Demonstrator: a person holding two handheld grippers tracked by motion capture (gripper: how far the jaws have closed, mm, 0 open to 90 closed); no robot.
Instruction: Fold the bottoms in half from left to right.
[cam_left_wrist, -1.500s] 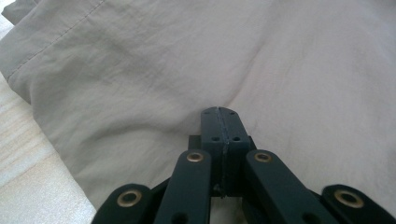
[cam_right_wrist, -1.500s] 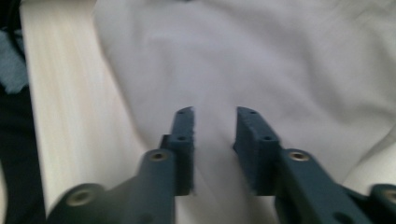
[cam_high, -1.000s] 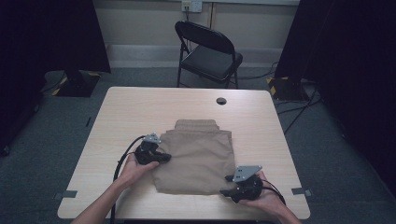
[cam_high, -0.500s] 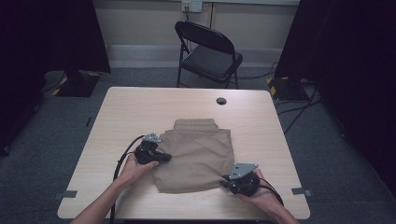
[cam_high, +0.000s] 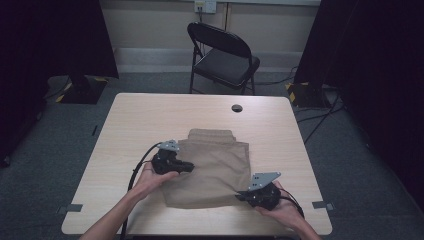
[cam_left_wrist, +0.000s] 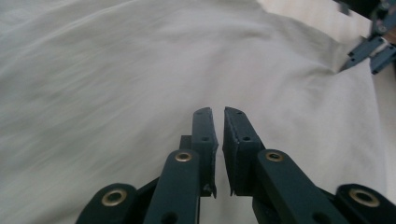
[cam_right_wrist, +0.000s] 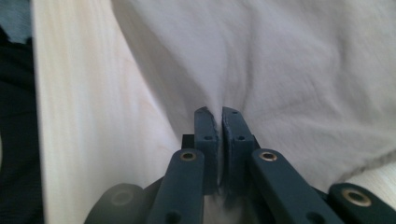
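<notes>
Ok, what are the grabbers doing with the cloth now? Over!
Right gripper shut on cloth at its near right corner. Left gripper nearly shut, over the cloth's left side, nothing between jaws. Cloth folded on table. Nothing in the way.

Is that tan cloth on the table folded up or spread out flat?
Folded. The tan cloth lies as a compact rectangle, with a stepped layer edge at its far end, on the table.

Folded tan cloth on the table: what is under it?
The folded tan cloth lies flat on the light wooden table, and bare tabletop shows all around it. Whatever might lie beneath it is covered. The right gripper pinches its near right corner.
</notes>
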